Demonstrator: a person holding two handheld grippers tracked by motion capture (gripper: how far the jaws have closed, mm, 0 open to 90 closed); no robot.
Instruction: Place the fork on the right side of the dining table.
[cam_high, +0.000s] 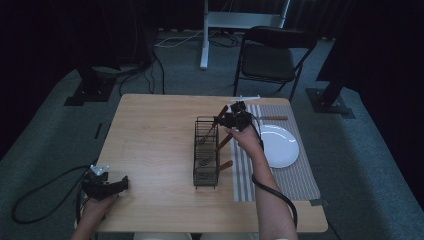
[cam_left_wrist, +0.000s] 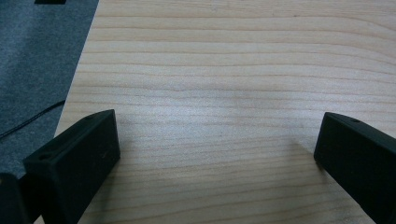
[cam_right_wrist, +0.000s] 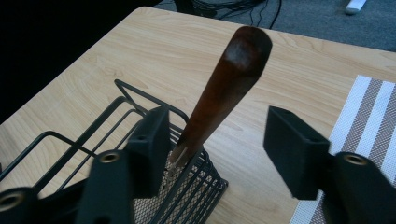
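The right gripper (cam_right_wrist: 212, 149) sits at the far end of the black wire cutlery basket (cam_high: 206, 152), its jaws apart on either side of a wooden-handled utensil (cam_right_wrist: 224, 93) that leans upright in the far compartment; neither pad presses on the handle, so the grasp looks not yet made. Two more wooden handles (cam_high: 225, 152) lean at the basket's right side, while one utensil (cam_high: 272, 118) lies on the striped placemat (cam_high: 300, 175) beyond the white plate (cam_high: 280, 145). The left gripper (cam_high: 116, 185) rests wide open and empty on the table (cam_high: 150, 130) near its front left corner.

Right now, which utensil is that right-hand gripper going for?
On the wooden table stands a black wire caddy beside the striped placemat. In its far compartment leans a utensil with a reddish-brown wooden handle, between the right gripper jaws; the other handles lean out nearer the person.
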